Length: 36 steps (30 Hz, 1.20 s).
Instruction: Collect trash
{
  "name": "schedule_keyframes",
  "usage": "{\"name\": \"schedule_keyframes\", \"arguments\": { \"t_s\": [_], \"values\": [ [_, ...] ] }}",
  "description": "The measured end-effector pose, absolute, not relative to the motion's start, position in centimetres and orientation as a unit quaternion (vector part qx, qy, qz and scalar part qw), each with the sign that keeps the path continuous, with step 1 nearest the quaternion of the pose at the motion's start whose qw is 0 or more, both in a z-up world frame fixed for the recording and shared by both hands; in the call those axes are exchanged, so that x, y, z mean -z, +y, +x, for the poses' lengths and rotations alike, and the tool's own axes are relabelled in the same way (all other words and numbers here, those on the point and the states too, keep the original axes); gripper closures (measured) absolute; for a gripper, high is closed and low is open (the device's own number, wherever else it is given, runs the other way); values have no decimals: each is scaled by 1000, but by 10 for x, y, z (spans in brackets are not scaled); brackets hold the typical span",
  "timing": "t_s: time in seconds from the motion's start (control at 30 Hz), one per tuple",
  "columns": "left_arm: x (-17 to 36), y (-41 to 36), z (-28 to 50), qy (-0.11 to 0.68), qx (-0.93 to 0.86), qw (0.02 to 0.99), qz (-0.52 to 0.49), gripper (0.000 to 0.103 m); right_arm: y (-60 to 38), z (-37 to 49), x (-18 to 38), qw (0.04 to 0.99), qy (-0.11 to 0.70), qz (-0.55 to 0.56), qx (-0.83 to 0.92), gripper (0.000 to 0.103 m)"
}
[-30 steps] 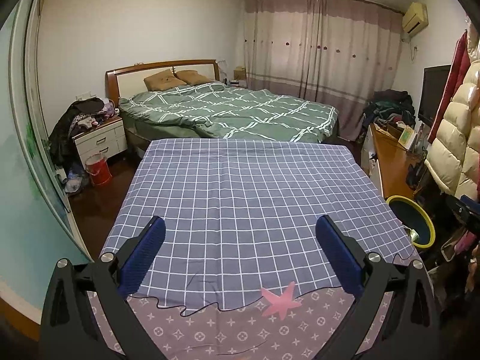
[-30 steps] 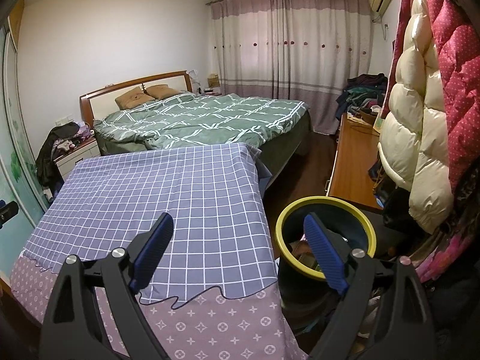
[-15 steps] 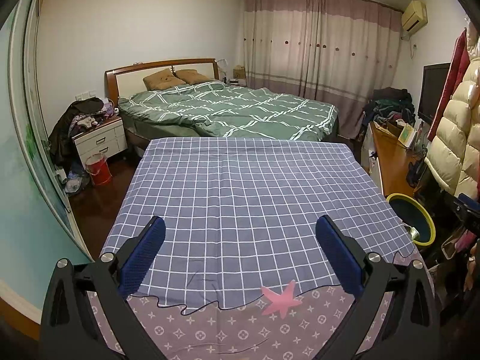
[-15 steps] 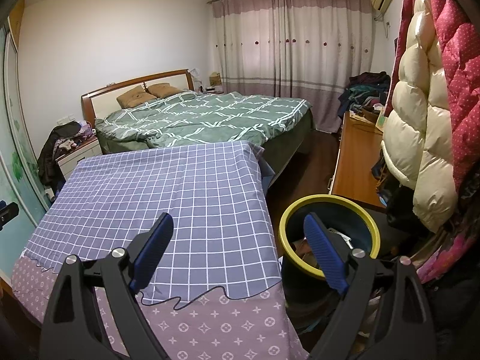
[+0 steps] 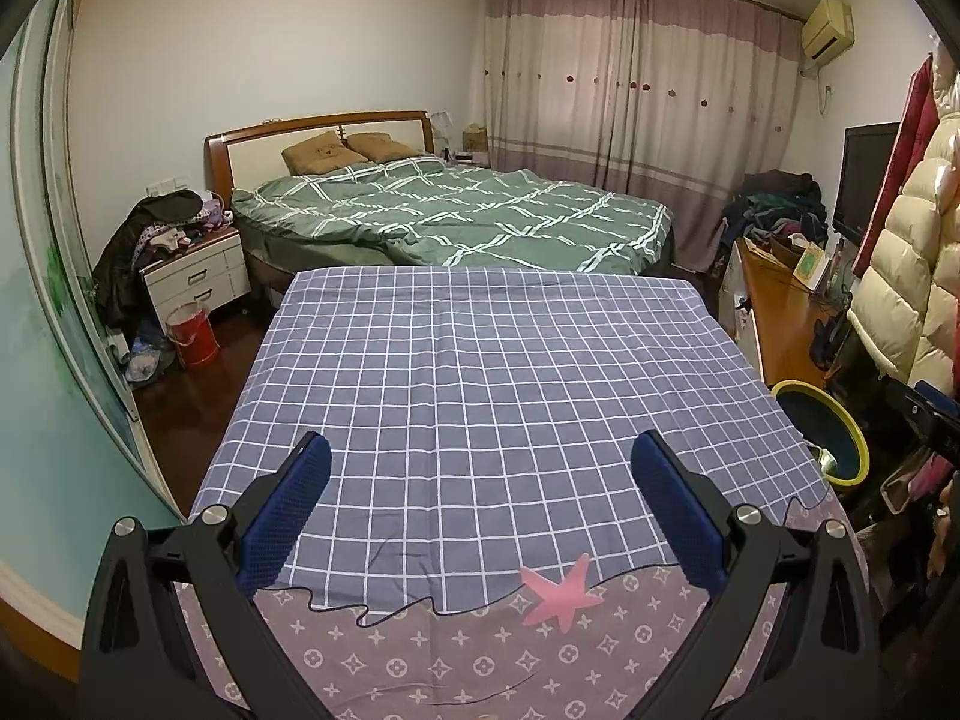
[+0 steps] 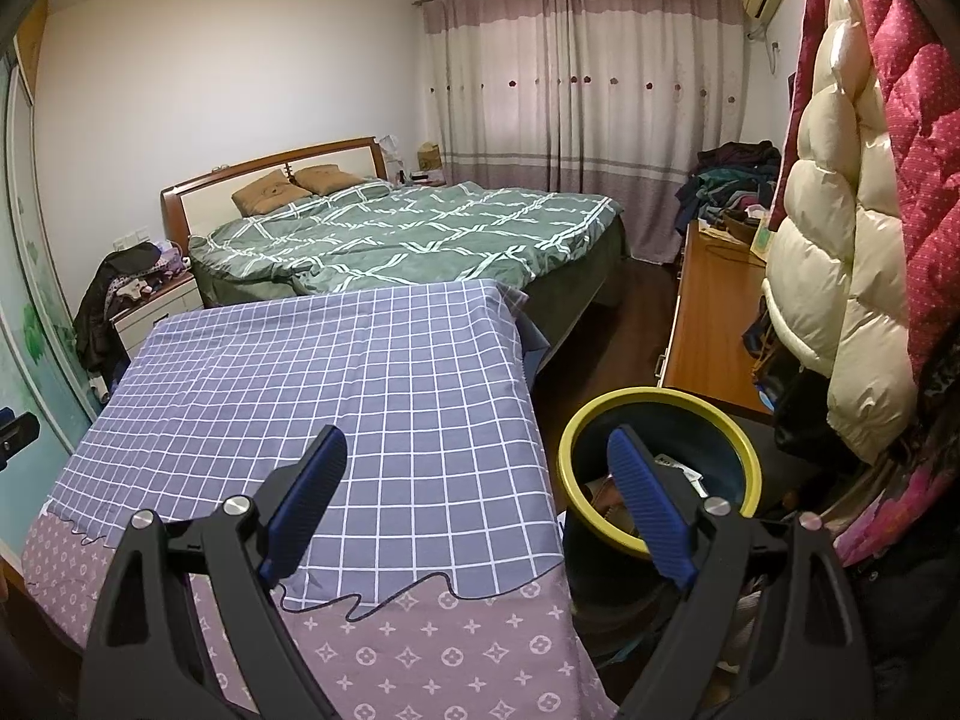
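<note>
A dark bin with a yellow rim (image 6: 744, 456) stands on the floor right of the table; it also shows at the right edge of the left wrist view (image 5: 852, 444). Trash (image 6: 681, 471) lies inside it, partly hidden by my right finger. The table carries a blue checked cloth (image 5: 480, 396), seen too in the right wrist view (image 6: 324, 396), with no loose item on it. My left gripper (image 5: 480, 480) is open and empty above the table's near edge. My right gripper (image 6: 477, 468) is open and empty, spanning the table's right edge and the bin.
A bed with a green quilt (image 5: 468, 222) lies behind the table. A wooden desk (image 6: 714, 324) and hanging puffy coats (image 6: 840, 240) fill the right side. A nightstand (image 5: 198, 276) and red bucket (image 5: 192, 336) stand at the left by a sliding door.
The right wrist view has shifted slightly, bringing the bin a little more to the centre. The left gripper has hardly moved. Both grippers stay open.
</note>
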State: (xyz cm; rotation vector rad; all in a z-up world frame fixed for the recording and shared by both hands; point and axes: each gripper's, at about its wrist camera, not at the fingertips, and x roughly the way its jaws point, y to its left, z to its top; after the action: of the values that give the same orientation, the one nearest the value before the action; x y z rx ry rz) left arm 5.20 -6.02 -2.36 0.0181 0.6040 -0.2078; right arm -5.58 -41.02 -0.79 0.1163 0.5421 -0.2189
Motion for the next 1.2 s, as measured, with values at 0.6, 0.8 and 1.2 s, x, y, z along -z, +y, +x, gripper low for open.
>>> {"name": "schedule_keyframes", "arguments": {
  "t_s": [0.6, 0.8, 1.2],
  "values": [
    [29, -66, 57, 306, 104, 946, 14, 5, -412, -51, 12, 954, 272, 59, 107, 19],
    [29, -66, 58, 307, 104, 946, 14, 5, -412, -51, 11, 954, 272, 59, 107, 19],
    [31, -69, 61, 311, 101, 945, 20, 5, -411, -50, 16, 953, 276, 60, 107, 19]
  ]
}}
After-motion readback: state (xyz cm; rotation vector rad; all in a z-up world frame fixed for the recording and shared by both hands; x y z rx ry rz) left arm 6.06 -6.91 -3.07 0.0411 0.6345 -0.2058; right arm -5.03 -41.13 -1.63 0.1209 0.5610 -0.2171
